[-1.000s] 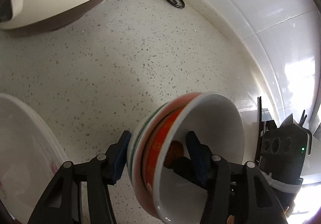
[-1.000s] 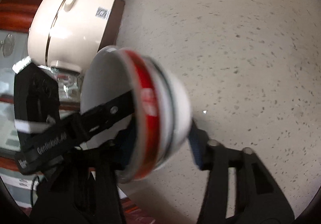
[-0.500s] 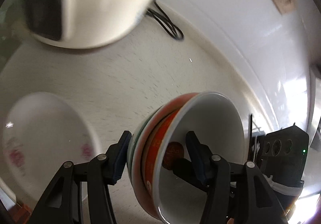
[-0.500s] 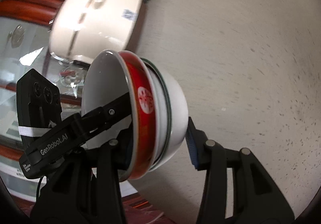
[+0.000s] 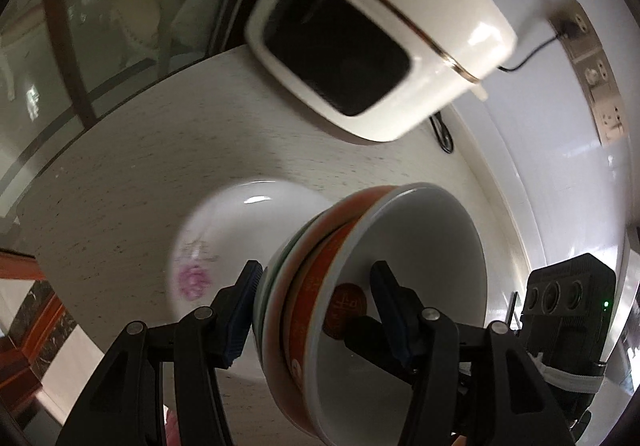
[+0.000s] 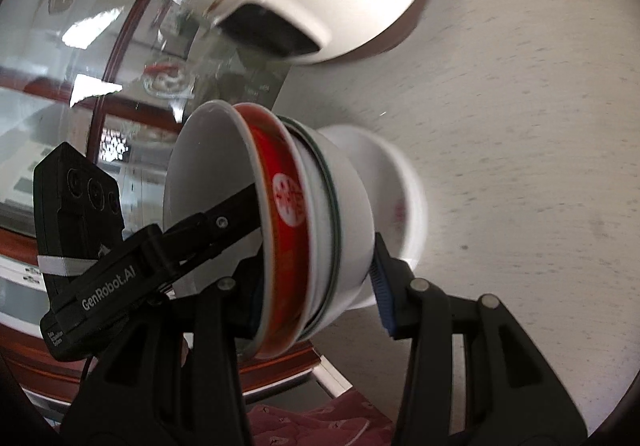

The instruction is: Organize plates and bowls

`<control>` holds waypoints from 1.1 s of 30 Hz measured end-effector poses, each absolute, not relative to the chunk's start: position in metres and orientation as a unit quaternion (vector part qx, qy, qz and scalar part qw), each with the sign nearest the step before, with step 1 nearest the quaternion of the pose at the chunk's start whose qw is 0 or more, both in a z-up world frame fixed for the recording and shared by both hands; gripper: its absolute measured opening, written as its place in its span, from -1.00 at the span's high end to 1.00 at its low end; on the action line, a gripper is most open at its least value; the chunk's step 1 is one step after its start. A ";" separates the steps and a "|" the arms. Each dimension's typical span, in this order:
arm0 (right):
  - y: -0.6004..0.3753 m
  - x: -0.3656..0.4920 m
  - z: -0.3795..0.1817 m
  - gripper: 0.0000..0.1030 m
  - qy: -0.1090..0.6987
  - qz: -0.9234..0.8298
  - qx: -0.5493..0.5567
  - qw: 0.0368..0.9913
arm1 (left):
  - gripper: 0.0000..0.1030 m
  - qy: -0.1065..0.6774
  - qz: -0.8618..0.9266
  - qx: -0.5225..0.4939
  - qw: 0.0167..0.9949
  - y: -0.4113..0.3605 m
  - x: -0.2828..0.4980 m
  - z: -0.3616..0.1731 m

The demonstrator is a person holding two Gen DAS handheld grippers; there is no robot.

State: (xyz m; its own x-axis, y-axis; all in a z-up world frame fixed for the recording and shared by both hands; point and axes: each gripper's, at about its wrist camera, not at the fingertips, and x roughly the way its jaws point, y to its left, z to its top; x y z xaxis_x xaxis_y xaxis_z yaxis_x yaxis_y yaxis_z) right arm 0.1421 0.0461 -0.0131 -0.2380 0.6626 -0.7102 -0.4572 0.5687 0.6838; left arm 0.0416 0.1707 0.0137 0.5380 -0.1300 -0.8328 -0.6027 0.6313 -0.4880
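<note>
A stack of nested bowls (image 5: 360,306), red-banded inside a white green-rimmed one, is held on edge between both grippers. My left gripper (image 5: 316,306) is shut on the stack's wall, one finger inside, one outside. My right gripper (image 6: 316,286) is shut on the opposite wall of the same bowl stack (image 6: 304,230). A white plate with a pink flower (image 5: 224,246) lies on the speckled counter just behind the stack; it also shows in the right wrist view (image 6: 404,202).
A cream rice cooker (image 5: 372,42) stands at the back of the counter (image 5: 120,174), its black cord (image 5: 440,130) running to wall sockets (image 5: 600,74). A glass cabinet (image 6: 80,46) and the counter's edge lie to the left.
Both grippers carried the bowl stack left across the counter, and the flowered plate has come in behind it. The rice cooker now looms closer. The grips are unchanged.
</note>
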 end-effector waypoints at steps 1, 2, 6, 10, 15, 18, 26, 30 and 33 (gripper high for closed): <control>0.049 0.140 -0.014 0.08 0.641 0.458 0.076 0.611 | -0.09 0.456 0.153 -0.405 0.778 0.171 0.042 0.011; 0.054 0.138 -0.016 0.08 0.643 0.459 0.072 0.610 | -0.09 0.457 0.154 -0.408 0.775 0.172 0.042 0.007; 0.060 0.135 -0.025 0.08 0.654 0.454 0.063 0.602 | -0.09 0.461 0.157 -0.416 0.768 0.182 0.033 -0.002; 0.061 0.129 -0.030 0.08 0.657 0.449 0.057 0.602 | -0.09 0.459 0.150 -0.422 0.767 0.187 0.030 -0.011; 0.062 0.128 -0.034 0.08 0.657 0.440 0.056 0.609 | -0.09 0.463 0.145 -0.428 0.763 0.195 0.035 -0.024; 0.056 0.129 -0.040 0.08 0.662 0.431 0.058 0.610 | -0.09 0.463 0.139 -0.427 0.764 0.196 0.039 -0.029; 0.045 0.133 -0.044 0.00 0.668 0.429 0.072 0.603 | -0.36 0.477 0.121 -0.407 0.770 0.200 0.050 -0.029; 0.042 0.134 -0.043 -0.27 0.667 0.449 0.083 0.589 | -0.68 0.442 0.099 -0.419 0.787 0.204 0.042 -0.023; 0.035 0.128 -0.039 -0.40 0.657 0.456 0.090 0.593 | -1.00 0.411 0.089 -0.401 0.814 0.204 0.031 -0.012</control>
